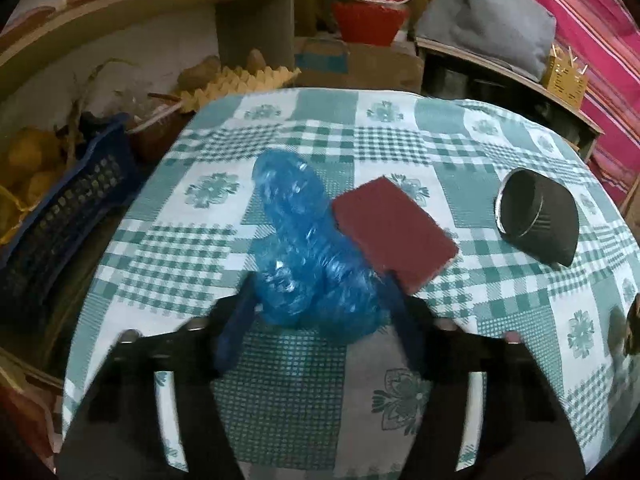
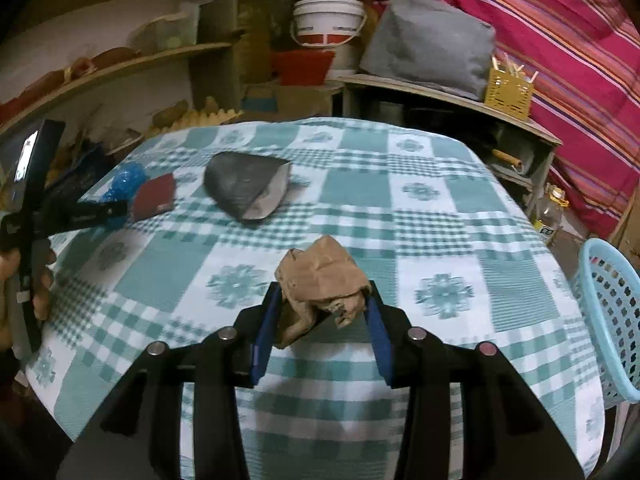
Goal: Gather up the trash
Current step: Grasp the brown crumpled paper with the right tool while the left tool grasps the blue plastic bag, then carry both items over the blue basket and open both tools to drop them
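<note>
Trash on checked tablecloth [image 2: 420, 168], four pieces:
- one blue plastic bag [image 1: 304, 240], far left
- one red card [image 1: 394, 232], beside bag
- one black pouch [image 2: 244, 188], far centre
- one brown paper wad [image 2: 320, 280], near

One light-blue basket [image 2: 612, 320], right.

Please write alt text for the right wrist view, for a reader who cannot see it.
The right gripper holds a crumpled brown paper between its blue fingers, above a table with a green checked cloth. Farther left, the left gripper is at a blue plastic bag, next to a red card and a black pouch; a light blue basket stands at the right edge.
</note>
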The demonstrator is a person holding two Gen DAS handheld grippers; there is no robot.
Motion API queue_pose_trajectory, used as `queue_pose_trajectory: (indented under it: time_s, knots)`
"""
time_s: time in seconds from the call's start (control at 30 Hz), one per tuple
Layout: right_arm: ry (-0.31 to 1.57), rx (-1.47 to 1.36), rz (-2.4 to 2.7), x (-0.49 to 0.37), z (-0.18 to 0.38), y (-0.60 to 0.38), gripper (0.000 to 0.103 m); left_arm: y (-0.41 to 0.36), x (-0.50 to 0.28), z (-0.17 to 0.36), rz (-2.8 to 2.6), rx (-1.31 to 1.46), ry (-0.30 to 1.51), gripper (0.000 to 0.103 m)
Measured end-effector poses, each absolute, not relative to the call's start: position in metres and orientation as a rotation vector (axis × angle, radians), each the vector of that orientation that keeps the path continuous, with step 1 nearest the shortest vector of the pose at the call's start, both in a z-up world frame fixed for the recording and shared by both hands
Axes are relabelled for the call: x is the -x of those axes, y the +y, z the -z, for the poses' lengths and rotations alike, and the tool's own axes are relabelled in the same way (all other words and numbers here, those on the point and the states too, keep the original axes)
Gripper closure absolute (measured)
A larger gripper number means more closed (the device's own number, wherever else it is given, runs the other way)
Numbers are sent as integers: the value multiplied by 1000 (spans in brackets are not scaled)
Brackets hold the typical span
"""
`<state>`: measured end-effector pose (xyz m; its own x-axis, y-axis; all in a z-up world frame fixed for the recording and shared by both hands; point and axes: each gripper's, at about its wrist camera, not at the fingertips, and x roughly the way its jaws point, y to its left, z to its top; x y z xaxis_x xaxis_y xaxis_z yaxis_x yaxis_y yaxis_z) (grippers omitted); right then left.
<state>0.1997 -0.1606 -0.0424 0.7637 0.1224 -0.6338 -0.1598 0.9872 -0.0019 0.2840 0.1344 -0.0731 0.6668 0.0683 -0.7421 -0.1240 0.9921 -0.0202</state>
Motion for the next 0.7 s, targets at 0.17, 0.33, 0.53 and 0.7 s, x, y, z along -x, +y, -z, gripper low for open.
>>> queue_pose_trajectory:
  time_s: [0.17,0.33,0.53,0.7]
  knots:
    - [677,33,-129,-202,37,-177,61,132,-282,73,-116,67,840,68]
    - [632,30,-110,-198,21,-194,61,128,-263,57,-133,38,785,71]
    - [586,-14,-62,-193,-9,-240,61,101,-235,19,-114,3,689,71]
    - [554,-44,3,-187,-31,-289,61,54,-225,-14,-54,-45,632,71]
